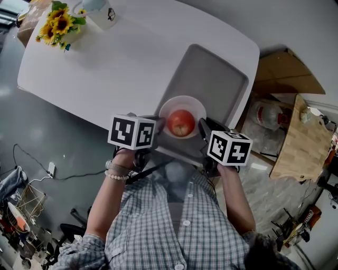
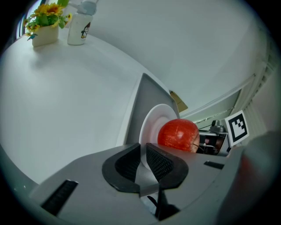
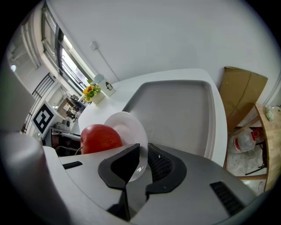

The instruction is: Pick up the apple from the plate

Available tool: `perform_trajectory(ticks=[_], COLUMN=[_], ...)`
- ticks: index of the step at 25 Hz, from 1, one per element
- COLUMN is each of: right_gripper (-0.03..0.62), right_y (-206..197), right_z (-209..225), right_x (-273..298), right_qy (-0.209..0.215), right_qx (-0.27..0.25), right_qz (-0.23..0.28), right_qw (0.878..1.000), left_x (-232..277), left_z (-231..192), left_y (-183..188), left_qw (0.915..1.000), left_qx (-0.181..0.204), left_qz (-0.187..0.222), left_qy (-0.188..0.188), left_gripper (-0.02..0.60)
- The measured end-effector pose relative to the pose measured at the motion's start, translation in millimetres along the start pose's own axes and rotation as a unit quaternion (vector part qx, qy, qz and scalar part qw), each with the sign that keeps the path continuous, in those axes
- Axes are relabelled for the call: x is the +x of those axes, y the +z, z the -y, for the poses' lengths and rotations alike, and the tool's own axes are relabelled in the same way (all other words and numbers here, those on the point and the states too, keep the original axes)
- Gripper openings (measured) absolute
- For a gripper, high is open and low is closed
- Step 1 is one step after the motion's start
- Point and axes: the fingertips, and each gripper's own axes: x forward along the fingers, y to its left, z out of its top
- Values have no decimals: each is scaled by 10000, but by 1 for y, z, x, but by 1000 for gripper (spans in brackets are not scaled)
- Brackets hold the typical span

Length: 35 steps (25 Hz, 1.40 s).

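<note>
Surface: 1 white table (image 1: 121,58) with rounded corners, bearing a grey tray (image 1: 211,74). A white plate (image 1: 182,100) sits at the tray's near edge with 1 red apple (image 1: 181,123) on it. Sunflowers (image 1: 58,23) and a white mug (image 1: 103,11) stand at the far corner.

Grippers: the left gripper (image 2: 143,149) is clenched on the plate's left rim and the right gripper (image 3: 144,149) on its right rim. Neither touches the apple.

Room: grey floor (image 1: 53,126) with a loose cable (image 1: 31,158). A cardboard box (image 1: 288,74) and a wooden board (image 1: 298,142) stand right of the table. A window (image 3: 66,57) is on the far side.
</note>
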Motion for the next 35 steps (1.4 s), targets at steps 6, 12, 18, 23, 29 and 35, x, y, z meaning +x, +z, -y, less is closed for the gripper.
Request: perform_trajectory(ticks=[6,12,18,23,29,35], right_gripper=[66,66,66,66,64,64], right_y=[5,12,20,25,28,31], right_z=[-9,-26,-50,-74,-104,-135], right_x=[4,12,26,37,54,69], right_qy=[86,235,483,645,845,1012], right_qx=[-89,-259,-465,-753,-1056,-1347], right_qz=[-88,-178,-392,-492,-656,-808], right_qw=[9999,9992,9970,9939,9886,9824], left_x=[-8,-21,-39,-55,-73,-93], left_z=[-6,-17,-36,-53,-78,-100], left_y=[2,4,3,-1,-7,-15], left_qw=[9998,9990,9967,9936,9883,9820], left_qx=[-158,-333,-633,-905,-1242,-1550], left_qz=[113,274,479,639,842,1027], left_qy=[28,92,146,210,281,348], left_gripper=[48,48,46,46,46,46])
